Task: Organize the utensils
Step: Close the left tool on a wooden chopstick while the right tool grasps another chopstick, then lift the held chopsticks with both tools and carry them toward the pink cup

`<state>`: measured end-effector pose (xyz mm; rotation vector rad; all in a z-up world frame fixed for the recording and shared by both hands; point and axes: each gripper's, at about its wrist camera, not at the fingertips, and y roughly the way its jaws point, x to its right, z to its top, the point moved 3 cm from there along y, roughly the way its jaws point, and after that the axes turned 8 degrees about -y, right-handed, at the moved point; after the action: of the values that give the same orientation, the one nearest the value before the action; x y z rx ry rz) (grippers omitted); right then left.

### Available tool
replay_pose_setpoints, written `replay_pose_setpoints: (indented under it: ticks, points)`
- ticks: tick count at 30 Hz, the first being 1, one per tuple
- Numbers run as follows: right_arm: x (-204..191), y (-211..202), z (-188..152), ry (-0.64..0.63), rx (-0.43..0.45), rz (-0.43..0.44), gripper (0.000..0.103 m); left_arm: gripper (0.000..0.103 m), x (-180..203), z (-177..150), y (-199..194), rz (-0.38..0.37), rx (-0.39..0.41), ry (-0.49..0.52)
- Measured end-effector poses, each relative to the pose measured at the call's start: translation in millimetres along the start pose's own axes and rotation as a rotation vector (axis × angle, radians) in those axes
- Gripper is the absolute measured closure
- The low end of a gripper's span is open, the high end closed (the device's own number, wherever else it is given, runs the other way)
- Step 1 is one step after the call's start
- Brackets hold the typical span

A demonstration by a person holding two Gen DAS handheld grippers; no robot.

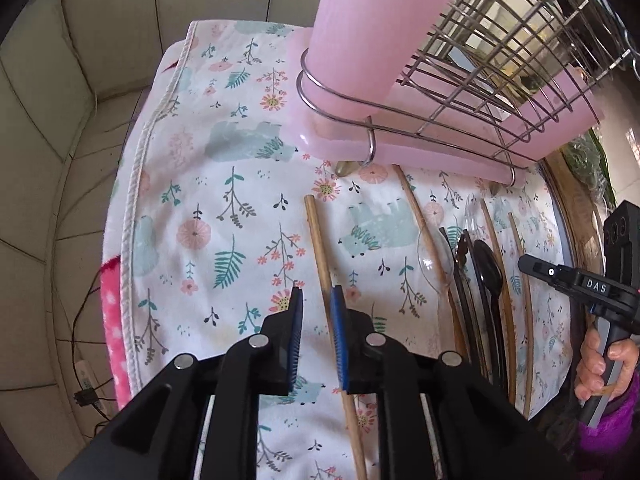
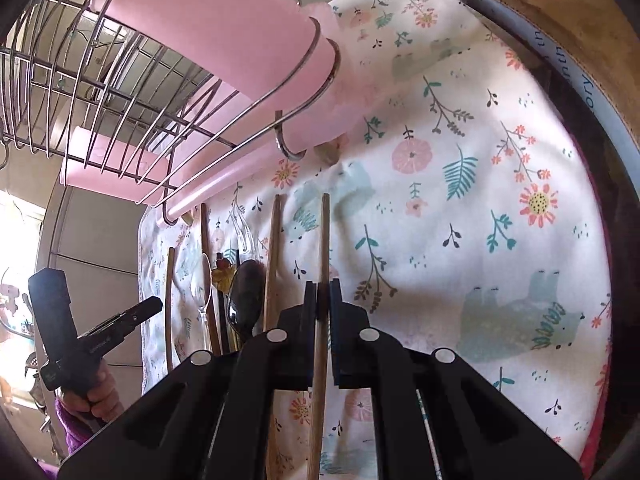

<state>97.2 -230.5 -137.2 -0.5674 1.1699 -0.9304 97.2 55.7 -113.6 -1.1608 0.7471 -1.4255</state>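
Observation:
In the left wrist view, my left gripper (image 1: 317,290) stands open low over the floral cloth (image 1: 224,184). A wooden chopstick (image 1: 318,240) lies between its blue pads, close to the right one and apart from the left. The right wrist view shows my right gripper (image 2: 322,284) shut on another wooden chopstick (image 2: 325,236), which runs lengthwise through the pads. Further chopsticks (image 1: 416,208), a black spoon (image 1: 490,268) and a clear spoon (image 1: 432,256) lie side by side on the cloth. The right gripper (image 1: 525,263) also shows at the far right, held by a hand (image 1: 604,368).
A wire dish rack (image 1: 460,80) with a pink cup (image 1: 360,32) and a pink drip tray (image 1: 440,152) stands at the far end of the cloth. A cardboard box (image 2: 560,8) borders the cloth. A power strip (image 1: 86,376) lies on the tiled floor beyond the table's left edge.

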Motion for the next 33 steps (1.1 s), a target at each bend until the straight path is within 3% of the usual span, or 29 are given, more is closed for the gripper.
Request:
replay_pose_setpoints:
  ticks: [3,5,9,17,27,31,33]
  points:
    - [0.0,2.7,-1.8,0.003,-0.001,0.002,0.097,0.089,4.6,-2.4,-14.1,-0.005,0.030,0.079]
    - [0.5,1.3,-3.0,0.002,0.000,0.003,0.097,0.089,11.9,-7.8,-24.3,0.005,0.068,0.189]
    - [0.8,-3.9,-4.4,0.000,0.008,-0.004,0.097,0.089,28.8,-33.6,-34.9,0.094,0.103,0.547]
    - [6.4,-10.4,-10.9,0.045,0.022,-0.006,0.097,0.087,46.2,-104.8,-33.6,0.166,0.141,1.215]
    - [11.8,-4.3,-16.4,0.107,0.013,0.009,0.097,0.086,46.5,-143.5,-6.6,0.266,0.215,1.707]
    - [14.9,-3.8,-14.1,0.125,0.011,0.032,0.096,0.086,48.0,-159.0,3.7,0.285,0.177,1.956]
    - [17.3,-3.2,-13.6,0.133,0.011,0.045,0.097,0.085,48.9,-164.3,7.4,0.306,0.203,2.079]
